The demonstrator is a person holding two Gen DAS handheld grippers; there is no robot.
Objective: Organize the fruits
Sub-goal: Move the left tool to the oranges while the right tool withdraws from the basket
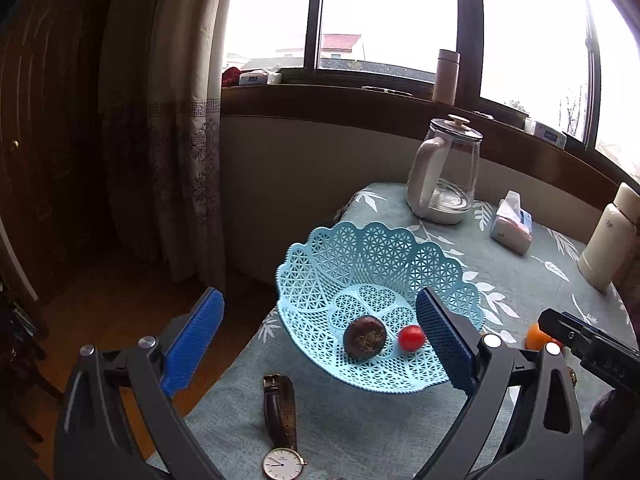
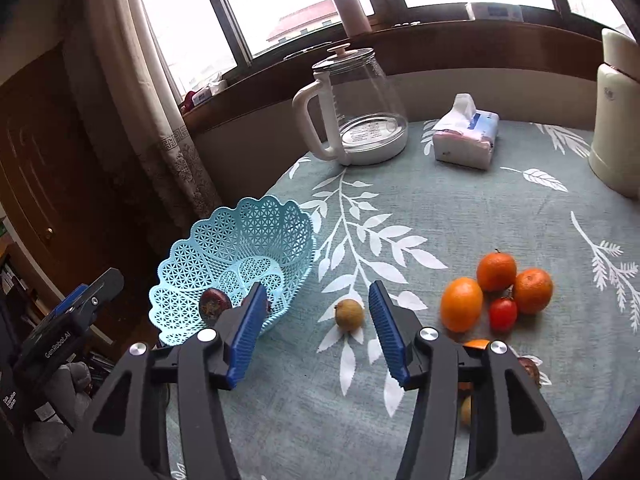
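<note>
Left gripper (image 1: 320, 336): we hold it wide open and empty, near the basket (image 1: 320, 256).
Right gripper (image 2: 316, 328): open, empty; a small yellowish fruit (image 2: 349, 314) lies on the cloth between our fingers, untouched.
Basket: at the table's left edge, holding a dark fruit (image 1: 365, 337) and a tomato (image 1: 412, 337).
Oranges (image 2: 496, 271): three at right, around another tomato (image 2: 503, 313).

"GenRobot.AI" on left gripper (image 2: 68, 344)
</note>
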